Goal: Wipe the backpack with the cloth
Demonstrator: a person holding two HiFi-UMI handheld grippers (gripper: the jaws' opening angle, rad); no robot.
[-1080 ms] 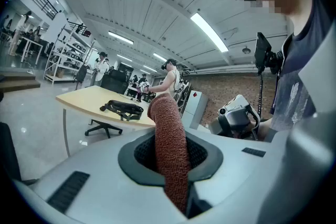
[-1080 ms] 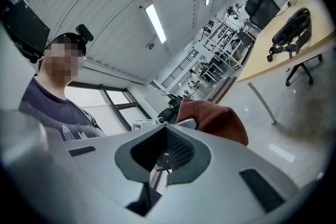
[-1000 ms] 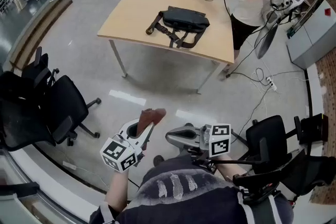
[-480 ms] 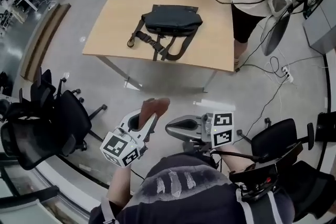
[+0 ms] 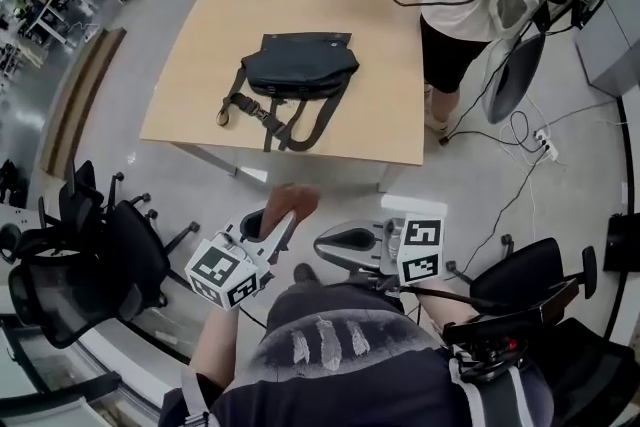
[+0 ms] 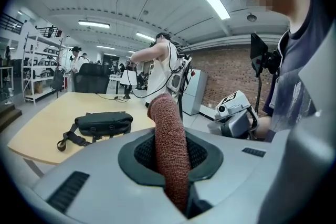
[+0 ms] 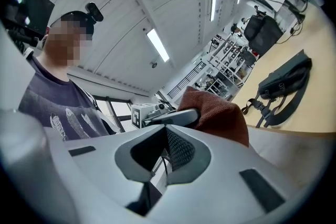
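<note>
No readable text, label, brand, number or sign anywhere.

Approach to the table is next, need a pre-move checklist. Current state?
1. Cloth clamped in left gripper: ok.
2. Right gripper empty, fingers together: ok.
3. Backpack lying flat on table, fully in view: ok.
4. Backpack within reach: not ok, open floor lies between it and the grippers.
5. Table side free: not ok, a person stands at its far right corner.
6. Cloth damp or dry: cannot tell.
</note>
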